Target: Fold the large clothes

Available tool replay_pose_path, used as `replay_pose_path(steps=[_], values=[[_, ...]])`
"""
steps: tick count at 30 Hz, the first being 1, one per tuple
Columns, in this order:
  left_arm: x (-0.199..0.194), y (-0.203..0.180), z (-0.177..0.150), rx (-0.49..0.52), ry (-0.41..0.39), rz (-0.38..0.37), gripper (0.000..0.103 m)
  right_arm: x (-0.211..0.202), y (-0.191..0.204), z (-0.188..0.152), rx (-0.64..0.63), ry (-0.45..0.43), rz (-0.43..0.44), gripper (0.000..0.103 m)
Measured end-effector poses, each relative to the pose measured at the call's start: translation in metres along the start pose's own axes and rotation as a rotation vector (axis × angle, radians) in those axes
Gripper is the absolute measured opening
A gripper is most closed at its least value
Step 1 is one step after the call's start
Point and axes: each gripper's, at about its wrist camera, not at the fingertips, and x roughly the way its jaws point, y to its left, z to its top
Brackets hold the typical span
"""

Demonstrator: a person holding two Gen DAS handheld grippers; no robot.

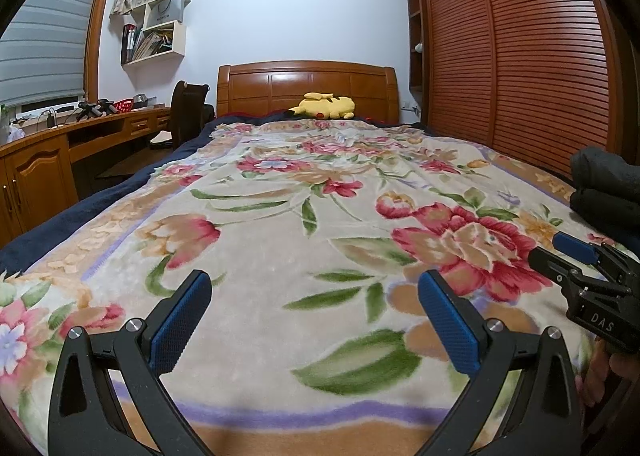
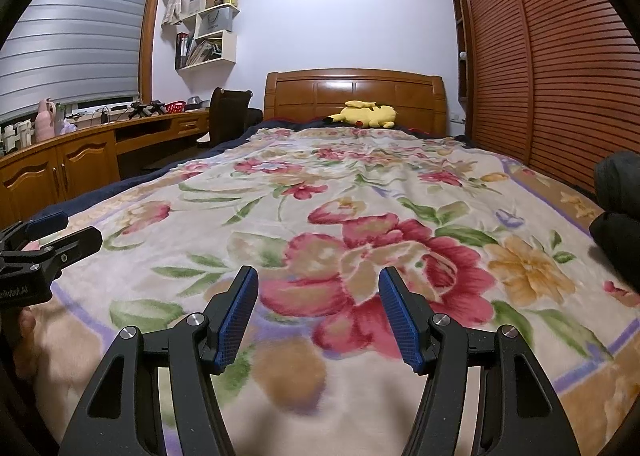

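Dark folded or rolled clothes (image 1: pixel 608 191) lie at the right edge of the bed, also at the right edge of the right wrist view (image 2: pixel 618 211). My left gripper (image 1: pixel 316 320) is open and empty, low over the floral blanket (image 1: pixel 280 240) near the foot of the bed. My right gripper (image 2: pixel 318 312) is open and empty beside it, over the big red flower (image 2: pixel 380 268). In the left wrist view the right gripper (image 1: pixel 580 260) shows at the right. In the right wrist view the left gripper (image 2: pixel 44 236) shows at the left.
A yellow plush toy (image 1: pixel 326 105) lies by the wooden headboard (image 1: pixel 308 85). A wooden desk (image 1: pixel 60 143) with a dark chair (image 1: pixel 188 107) runs along the left. Slatted wardrobe doors (image 1: pixel 520 55) line the right side of the bed.
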Motion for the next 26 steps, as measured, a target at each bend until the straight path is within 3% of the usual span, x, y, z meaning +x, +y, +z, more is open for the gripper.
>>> replay_pose_path(steps=[26], values=[[-0.0001, 0.0014, -0.0006, 0.004, -0.002, 0.0, 0.103, -0.0016, 0.0, 0.0014, 0.022, 0.008, -0.002, 0.065]])
